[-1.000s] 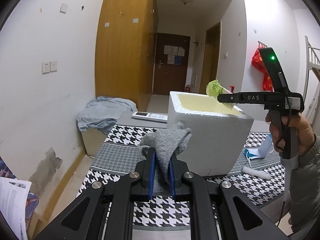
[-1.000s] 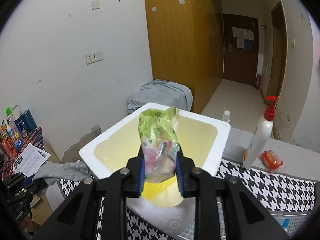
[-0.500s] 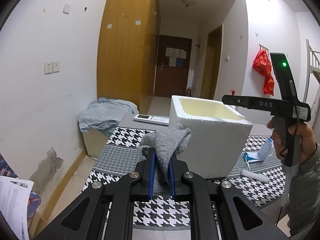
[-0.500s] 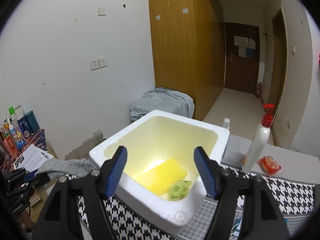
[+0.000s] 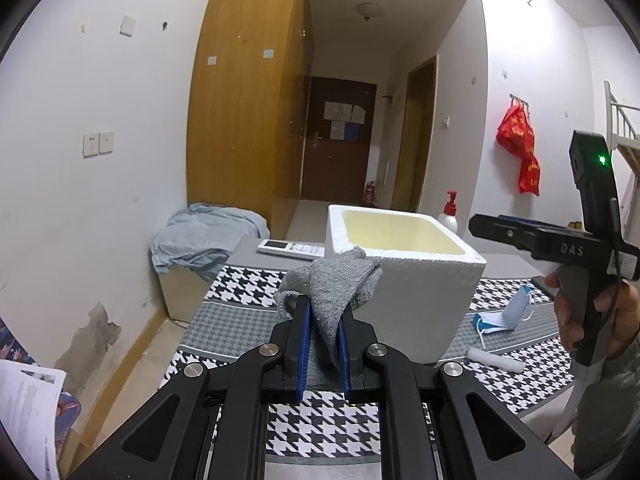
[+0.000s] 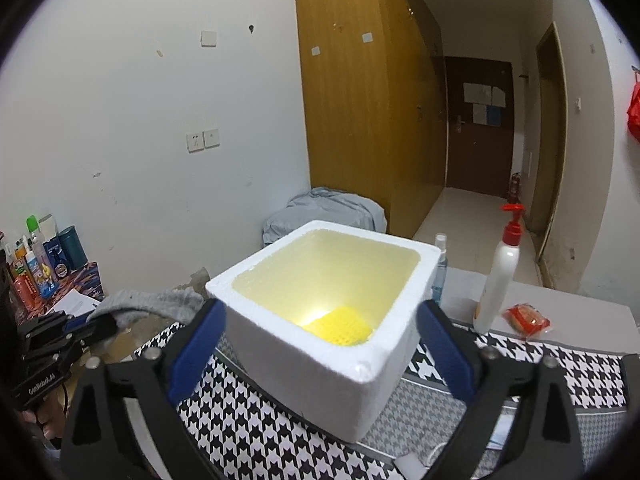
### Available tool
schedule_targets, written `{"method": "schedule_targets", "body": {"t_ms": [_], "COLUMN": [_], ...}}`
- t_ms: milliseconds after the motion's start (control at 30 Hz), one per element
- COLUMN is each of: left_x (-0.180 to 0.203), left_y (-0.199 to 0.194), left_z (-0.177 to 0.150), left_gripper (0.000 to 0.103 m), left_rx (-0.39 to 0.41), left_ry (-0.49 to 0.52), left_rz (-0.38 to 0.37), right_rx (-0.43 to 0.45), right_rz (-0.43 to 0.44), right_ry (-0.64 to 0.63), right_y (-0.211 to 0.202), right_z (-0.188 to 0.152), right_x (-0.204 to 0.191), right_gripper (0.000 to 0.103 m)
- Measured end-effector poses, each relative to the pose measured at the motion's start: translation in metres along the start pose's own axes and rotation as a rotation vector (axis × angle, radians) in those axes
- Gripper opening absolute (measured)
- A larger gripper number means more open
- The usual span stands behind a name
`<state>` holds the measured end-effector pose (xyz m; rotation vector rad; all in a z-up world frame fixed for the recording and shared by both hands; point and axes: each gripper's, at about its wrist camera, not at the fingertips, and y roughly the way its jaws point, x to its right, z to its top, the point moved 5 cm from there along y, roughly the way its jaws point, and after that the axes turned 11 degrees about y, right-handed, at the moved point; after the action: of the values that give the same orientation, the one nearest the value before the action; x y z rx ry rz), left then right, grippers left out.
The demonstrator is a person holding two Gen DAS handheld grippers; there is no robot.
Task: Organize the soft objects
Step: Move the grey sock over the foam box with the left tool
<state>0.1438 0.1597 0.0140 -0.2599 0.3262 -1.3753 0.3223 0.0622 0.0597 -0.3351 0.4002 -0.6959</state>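
The right gripper point(image 6: 320, 334) has just opened wide, empty; its green packet is gone into the foam box point(image 6: 280, 354). The left gripper point(image 5: 322, 334) stays clamped on the grey sock point(image 5: 334, 280), the box just beyond it

The left wrist view looks forward along the left tool point(image 5: 323, 334) from low over the bench point(image 5: 240, 320), facing the white foam box point(image 5: 420, 292) and the corridor door beyond. The right wrist view sits closer and higher, looking down into that box point(image 6: 304, 364) from another side. Both share the box, the houndstooth bench point(image 6: 248, 420), the wardrobe and door, and each catches the other tool at its edge.
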Motion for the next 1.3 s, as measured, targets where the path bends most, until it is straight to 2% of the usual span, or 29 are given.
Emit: {"method": "schedule_targets", "body": {"t_ms": [500,900,1300], "left_x": [0.017,0.028,0.039], "left_y": [-0.012,0.000,0.022], "left_z": [0.026,0.037,0.064], "left_gripper": [0.013,0.013,0.013], "left_rx": [0.048,0.040,0.044], "left_ry": [0.023,0.040,0.072], "left_rz": [-0.044,-0.085,-0.129], "right_rx": [-0.003,0.018,0.026], "right_rz": [-0.015,-0.025,-0.046], "right_ry": [-0.003,0.004,0.025], "right_y": [-0.031,-0.055,-0.067], "right_z": [-0.020,-0.033,-0.046], "right_x": [0.003,0.008,0.022], "right_gripper": [0.103,0.103,0.103]}}
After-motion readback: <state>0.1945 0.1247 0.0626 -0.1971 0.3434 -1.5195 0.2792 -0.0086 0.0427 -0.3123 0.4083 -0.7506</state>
